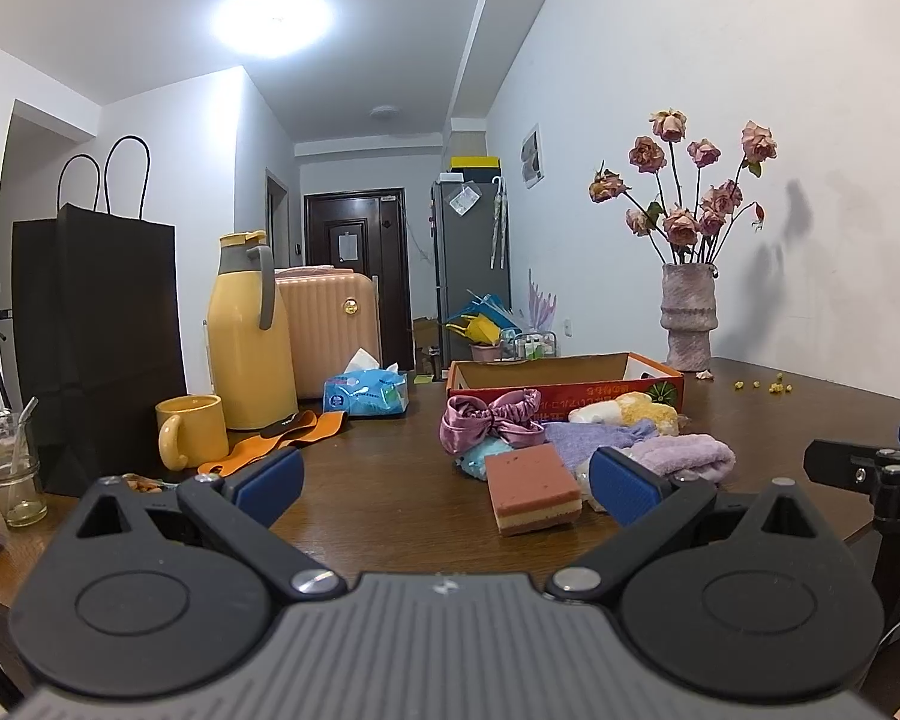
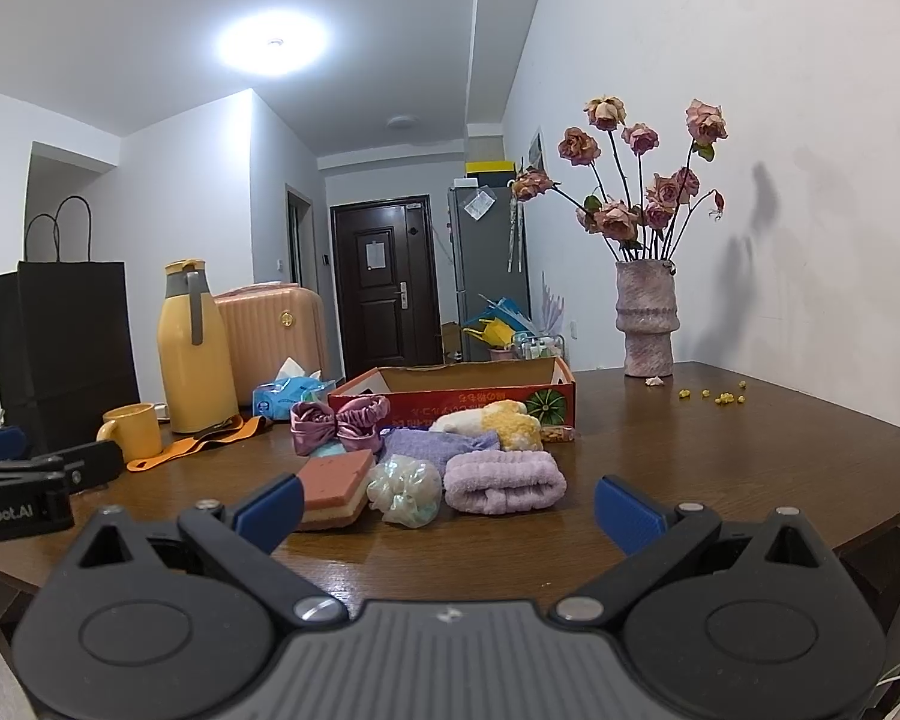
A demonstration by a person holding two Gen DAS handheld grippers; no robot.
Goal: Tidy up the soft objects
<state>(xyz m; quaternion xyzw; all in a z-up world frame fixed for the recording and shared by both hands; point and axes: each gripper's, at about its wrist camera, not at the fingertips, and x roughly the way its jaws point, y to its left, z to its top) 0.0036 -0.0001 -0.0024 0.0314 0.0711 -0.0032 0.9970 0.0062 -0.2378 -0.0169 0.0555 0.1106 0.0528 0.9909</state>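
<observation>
Left-wrist view. Your left gripper [image 1: 447,483] hovers low over the near edge of the worktop [image 1: 378,480] with its two blue pads spread wide apart and nothing between them. The sponge block [image 1: 533,489], pink on top with a pale and an orange layer below, lies directly ahead in the gap between the pads, a little toward the right pad; its long side runs roughly across your line of approach. To its right sits the rolled lilac towel [image 1: 687,456], partly hidden behind the right pad.

Right-wrist view. Your right gripper [image 2: 447,510] is likewise fully spread and holds nothing. Reading across the pile from here: the satin scrunchie [image 2: 339,420], the sponge block [image 2: 339,486] just behind the left pad, the crinkled mesh ball [image 2: 405,492] touching it, then the rolled lilac towel [image 2: 504,483], its long axis lying crosswise. Behind these rest a purple cloth [image 2: 438,444] and a yellow-and-white plush piece [image 2: 501,420], both against the front wall of the cardboard box [image 2: 468,405], which stands open at the top, just beyond the pile.

Judgement: the sponge block lines up best with your left gripper, the mesh ball and towel with your right; either gripper needs only a short forward reach, then a carry beyond the pile to the box.
</observation>
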